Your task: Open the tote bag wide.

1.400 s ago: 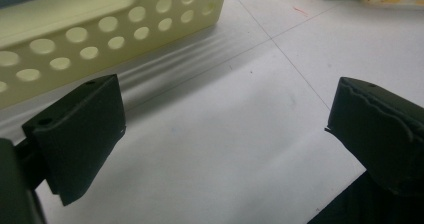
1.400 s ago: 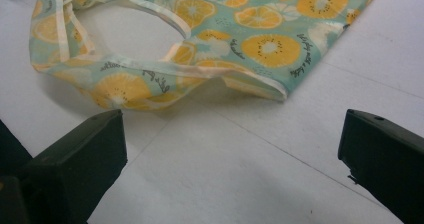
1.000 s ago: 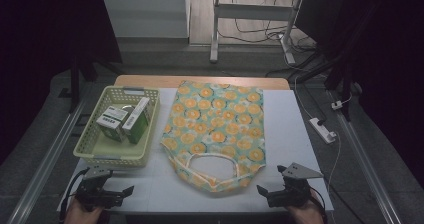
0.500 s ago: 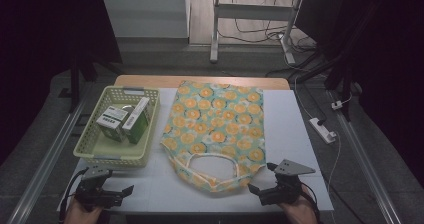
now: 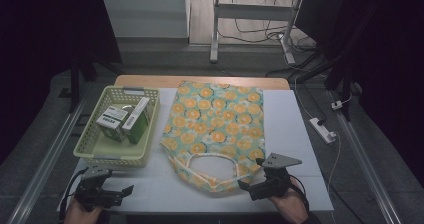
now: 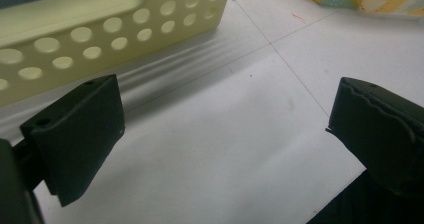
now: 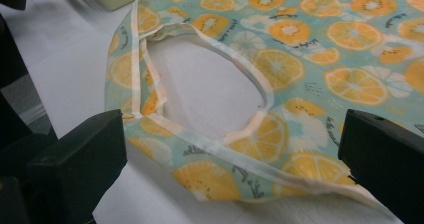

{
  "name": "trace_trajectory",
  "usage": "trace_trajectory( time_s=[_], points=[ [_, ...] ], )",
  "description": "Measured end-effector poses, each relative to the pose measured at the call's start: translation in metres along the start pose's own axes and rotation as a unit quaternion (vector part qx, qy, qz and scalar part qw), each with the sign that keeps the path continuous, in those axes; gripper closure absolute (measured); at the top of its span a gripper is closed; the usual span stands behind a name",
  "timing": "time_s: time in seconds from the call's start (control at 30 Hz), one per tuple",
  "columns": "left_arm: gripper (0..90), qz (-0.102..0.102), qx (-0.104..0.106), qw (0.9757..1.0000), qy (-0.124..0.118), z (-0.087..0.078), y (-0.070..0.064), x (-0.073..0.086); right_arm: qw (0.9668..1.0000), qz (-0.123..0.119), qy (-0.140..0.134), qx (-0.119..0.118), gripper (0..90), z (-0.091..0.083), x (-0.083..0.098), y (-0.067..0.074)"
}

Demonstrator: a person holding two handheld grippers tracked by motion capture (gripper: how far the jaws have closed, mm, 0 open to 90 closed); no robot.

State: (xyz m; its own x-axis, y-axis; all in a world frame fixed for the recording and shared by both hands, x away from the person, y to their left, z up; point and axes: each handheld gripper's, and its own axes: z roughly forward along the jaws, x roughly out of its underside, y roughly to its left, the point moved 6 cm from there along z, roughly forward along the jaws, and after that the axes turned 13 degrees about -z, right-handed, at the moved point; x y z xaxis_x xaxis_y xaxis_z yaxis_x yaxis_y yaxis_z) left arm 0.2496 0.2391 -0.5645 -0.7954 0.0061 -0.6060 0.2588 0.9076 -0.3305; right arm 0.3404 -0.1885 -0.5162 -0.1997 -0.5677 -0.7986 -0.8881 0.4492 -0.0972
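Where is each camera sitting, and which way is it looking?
High view: sits above the person's side, looks forward and down on the table, basket and fruit-print bag; both hands show, with the left gripper and right gripper.
Left gripper view: rides the left gripper, looks low over the table at the basket wall; its open jaws show.
Right gripper view: rides the right gripper, faces the bag's handle; open jaws show.
Shared: both gripper views see the bag.

A fruit-print tote bag [image 5: 216, 129] lies flat at the table's [image 5: 305, 149] centre. The right gripper [image 5: 248, 185] sits at its handle end; the left gripper [image 5: 126, 191] rests before a yellow basket [image 5: 93, 150] holding boxes [image 5: 125, 120].
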Motion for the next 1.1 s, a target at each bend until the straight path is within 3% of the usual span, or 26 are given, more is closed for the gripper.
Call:
trace_trajectory(
  time_s=[0.57, 1.1],
  points=[
    [1.6, -0.002, 0.006, 1.0, -0.002, -0.001, 0.0, 0.0, 0.9984, -0.039, 0.029, -0.028, 0.0, 0.035, -0.028, 0.013],
    [1.4, 0.0, 0.007, 1.0, 0.0, -0.001, 0.0, 0.0, 0.993, -0.071, 0.068, -0.065, 0.0, 0.07, -0.036, 0.031]
  ],
)
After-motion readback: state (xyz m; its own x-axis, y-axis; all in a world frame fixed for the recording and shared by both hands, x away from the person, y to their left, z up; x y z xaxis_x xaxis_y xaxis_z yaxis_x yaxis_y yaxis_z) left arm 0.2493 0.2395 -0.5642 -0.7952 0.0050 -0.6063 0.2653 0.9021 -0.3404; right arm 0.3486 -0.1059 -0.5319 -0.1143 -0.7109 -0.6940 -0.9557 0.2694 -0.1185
